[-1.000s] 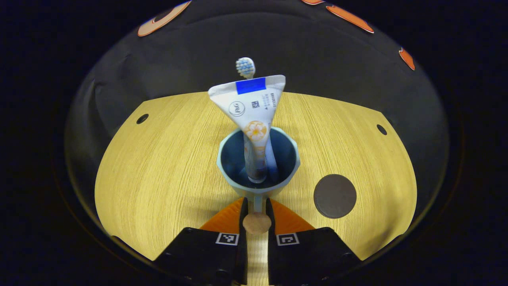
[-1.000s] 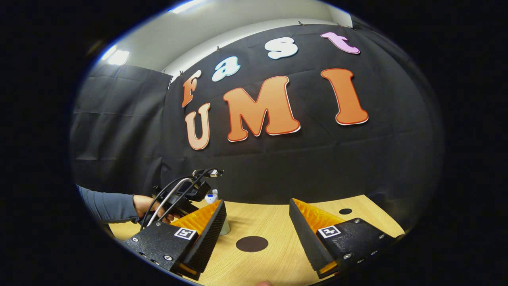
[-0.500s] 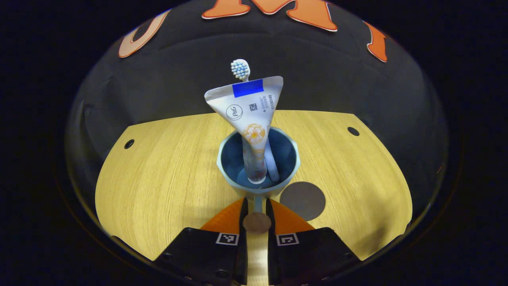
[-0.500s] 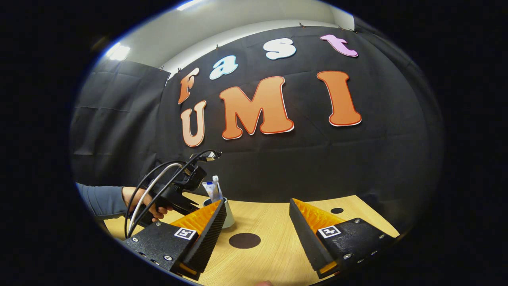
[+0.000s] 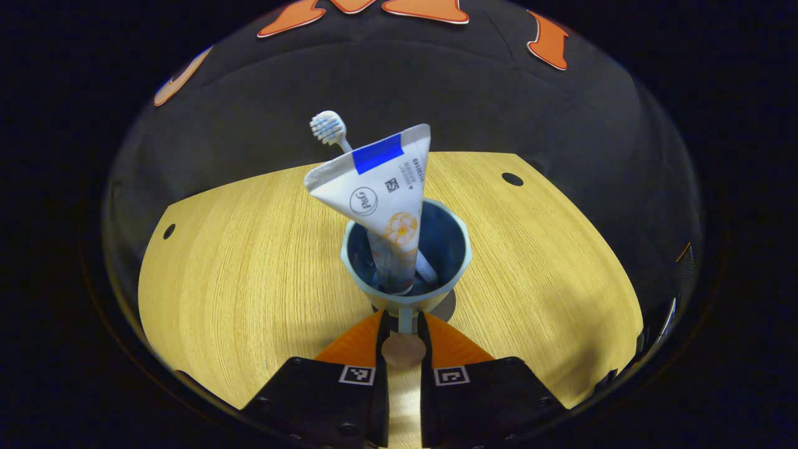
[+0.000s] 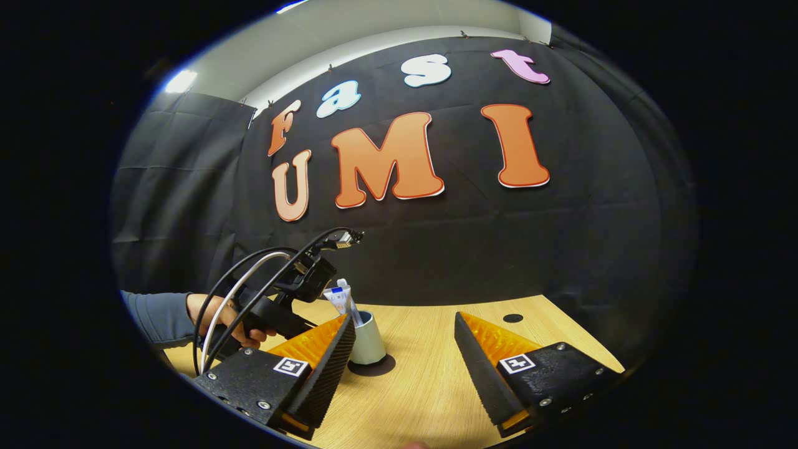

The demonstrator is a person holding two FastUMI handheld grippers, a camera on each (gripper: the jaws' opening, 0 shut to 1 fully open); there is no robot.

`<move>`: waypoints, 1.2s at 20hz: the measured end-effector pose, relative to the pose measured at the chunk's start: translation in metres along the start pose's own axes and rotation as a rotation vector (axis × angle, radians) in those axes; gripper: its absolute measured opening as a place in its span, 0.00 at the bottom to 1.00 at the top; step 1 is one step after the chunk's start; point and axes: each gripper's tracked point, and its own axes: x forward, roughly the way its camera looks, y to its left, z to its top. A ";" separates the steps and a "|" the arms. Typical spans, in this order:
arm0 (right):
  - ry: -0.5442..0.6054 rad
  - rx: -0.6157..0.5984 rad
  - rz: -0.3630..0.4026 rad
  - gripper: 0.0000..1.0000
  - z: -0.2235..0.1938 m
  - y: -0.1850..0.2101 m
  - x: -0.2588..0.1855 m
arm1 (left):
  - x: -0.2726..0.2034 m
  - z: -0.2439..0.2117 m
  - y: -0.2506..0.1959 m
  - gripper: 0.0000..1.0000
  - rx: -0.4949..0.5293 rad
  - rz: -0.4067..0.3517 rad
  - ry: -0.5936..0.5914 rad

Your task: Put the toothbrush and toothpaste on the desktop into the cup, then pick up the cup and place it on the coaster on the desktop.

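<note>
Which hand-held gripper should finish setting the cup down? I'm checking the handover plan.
Left. The left hand-held gripper is shut on the cup handle, with the cup over the coaster. The right hand-held gripper is open, apart from the cup, holding nothing.

A wooden table (image 5: 249,262) is seen below a black cloth wall (image 6: 436,249). Round holes are cut in the table at ten o'clock (image 5: 169,231) and one o'clock (image 5: 512,179). A pale ceiling (image 6: 374,19) is seen at twelve o'clock.
</note>
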 end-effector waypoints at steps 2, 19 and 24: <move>0.006 0.004 -0.008 0.96 -0.004 -0.003 -0.001 | 0.007 -0.005 -0.006 0.26 -0.002 -0.007 0.012; -0.042 -0.045 -0.010 0.96 0.017 0.029 -0.016 | -0.132 0.025 0.004 1.00 0.075 0.057 -0.474; -0.083 -0.105 -0.046 0.95 0.023 0.044 -0.032 | -0.203 0.000 0.032 0.99 0.058 0.165 -0.674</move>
